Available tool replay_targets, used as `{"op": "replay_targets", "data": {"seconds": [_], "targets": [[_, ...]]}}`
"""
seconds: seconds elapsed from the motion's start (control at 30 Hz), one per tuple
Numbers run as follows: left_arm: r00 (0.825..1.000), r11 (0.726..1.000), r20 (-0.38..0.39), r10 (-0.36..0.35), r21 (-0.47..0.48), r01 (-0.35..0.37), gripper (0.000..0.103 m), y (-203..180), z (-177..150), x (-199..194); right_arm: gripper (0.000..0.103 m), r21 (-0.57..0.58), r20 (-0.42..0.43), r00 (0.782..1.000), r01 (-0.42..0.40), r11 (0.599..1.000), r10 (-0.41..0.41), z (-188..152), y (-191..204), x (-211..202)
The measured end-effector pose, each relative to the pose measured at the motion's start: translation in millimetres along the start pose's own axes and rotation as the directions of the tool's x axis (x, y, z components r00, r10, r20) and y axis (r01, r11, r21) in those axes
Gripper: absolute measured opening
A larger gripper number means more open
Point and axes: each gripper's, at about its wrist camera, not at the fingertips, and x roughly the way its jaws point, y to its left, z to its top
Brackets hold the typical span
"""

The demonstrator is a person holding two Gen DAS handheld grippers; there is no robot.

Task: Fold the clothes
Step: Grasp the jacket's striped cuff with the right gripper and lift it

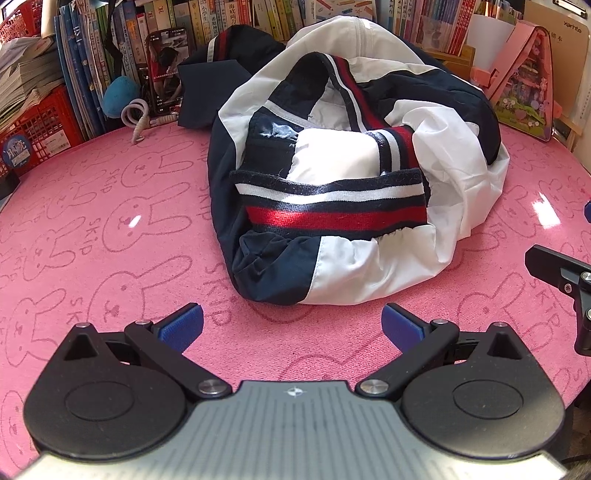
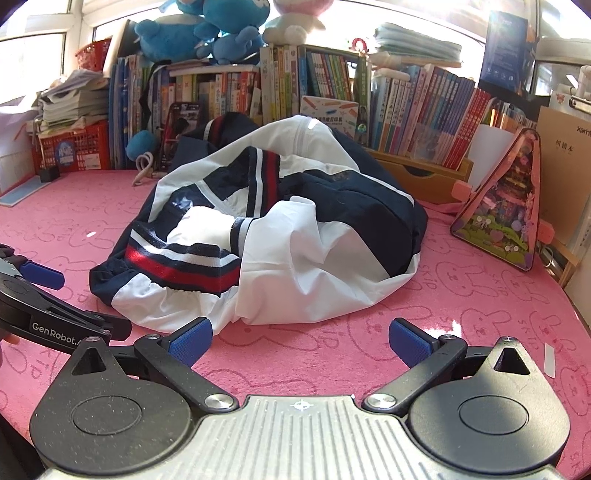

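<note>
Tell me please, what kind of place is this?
Probably a child's study desk at home. A crumpled navy, white and red jacket lies on a pink rabbit-print table mat, with rows of colourful upright books behind and blue plush toys on top.
</note>
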Motion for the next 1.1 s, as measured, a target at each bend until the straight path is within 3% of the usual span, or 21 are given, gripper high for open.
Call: {"op": "replay_targets", "data": {"seconds": [0.27,0.33,0.43,0.57,0.7,0.77,0.8,0.9,1.1], "targets": [[1.0,0.999,-0.015,-0.004,-0.039,0.004,0.103,12,-1,9,0.101,0.01,0.006,0.999,-0.039,0.999,0.039,7,2,8],[1.0,0.999,-0.016,-0.005,-0.052,0.004,0.103,16,-1,12,0.091,0.005,-0.004,0.999,-0.049,0.999,0.049,14,9,15],[1.0,0.999,-0.021,0.002,-0.05,-0.003,0.103,18,-1,18,0.085,-0.026,-0.018,0.998,-0.052,0.998,0.052,23,22,25],[0.999,0.999,-0.03,-0.014,-0.045,0.013,0.103,19,2,24,0.085,-0.11,0.007,1.0,-0.019,0.994,0.02,34,38,32],[0.999,0.997,-0.038,-0.035,-0.065,0.032,0.103,25,4,32,0.084,-0.14,0.043,0.999,0.018,0.99,-0.012,65,41,47],[0.998,0.996,-0.039,-0.046,-0.073,0.043,0.103,27,3,34,0.06,-0.119,-0.004,1.0,-0.014,0.993,0.013,87,43,74],[0.998,0.996,-0.042,-0.051,-0.075,0.048,0.103,26,3,34,0.042,-0.106,-0.032,0.999,-0.032,0.994,0.028,98,45,89],[0.998,0.997,-0.034,-0.049,-0.067,0.047,0.103,25,3,34,0.038,-0.065,-0.114,0.991,-0.083,0.994,0.076,130,49,134],[0.999,0.998,-0.029,-0.039,-0.047,0.037,0.103,27,3,36,0.038,-0.054,-0.21,0.977,0.029,0.998,-0.04,151,65,221]]}}
